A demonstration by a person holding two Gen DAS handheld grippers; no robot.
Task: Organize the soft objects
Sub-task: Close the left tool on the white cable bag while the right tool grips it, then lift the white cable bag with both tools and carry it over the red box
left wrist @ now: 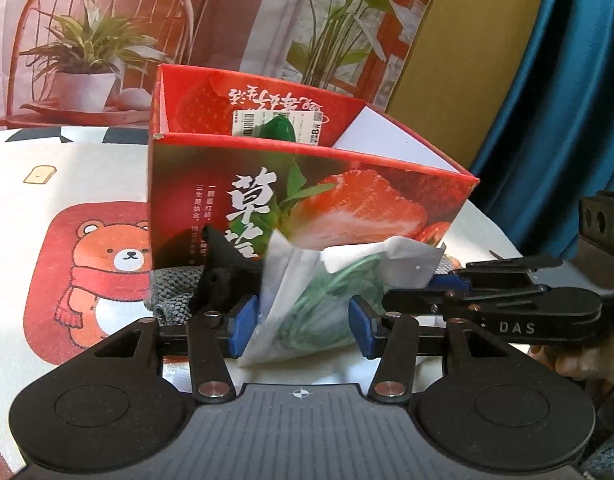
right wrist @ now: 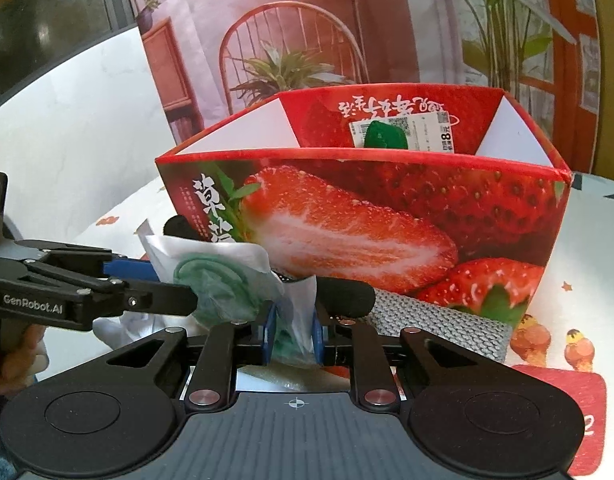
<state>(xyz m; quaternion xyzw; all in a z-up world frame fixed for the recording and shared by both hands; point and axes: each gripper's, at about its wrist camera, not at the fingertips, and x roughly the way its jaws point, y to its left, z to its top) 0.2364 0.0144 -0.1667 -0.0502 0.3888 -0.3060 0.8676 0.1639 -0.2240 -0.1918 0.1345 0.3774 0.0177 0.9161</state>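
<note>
From the left wrist camera: the left gripper (left wrist: 301, 326) points down at a translucent white bag (left wrist: 307, 300) holding a coil of green cord. The bag stands between its blue pads (left wrist: 243, 326). The left pad touches the bag's edge, while the right pad seems just clear of the plastic, so I cannot tell if this is a real grip. Just behind the bag is an open red strawberry box (left wrist: 307, 188), its front wall near the bag's top. A green soft item (left wrist: 281, 130) already lies inside it. To the left, against the box's foot, sit a black cloth (left wrist: 223, 276) and a grey knitted cloth (left wrist: 173, 290). The other gripper's fingers reach in from the right and meet the bag's right corner.

From the right wrist camera: the right gripper (right wrist: 292, 338) has its jaws nearly closed, pinching a fold of the same bag (right wrist: 223, 276). The bag leans leftward from these fingers, with its bulk and green coil up and to the left, where the left gripper (right wrist: 175, 292) comes in sideways. The box (right wrist: 387, 216) rises directly ahead, so the bag probably needs lifting over that near wall. The right hand's hold looks firmer.
</note>
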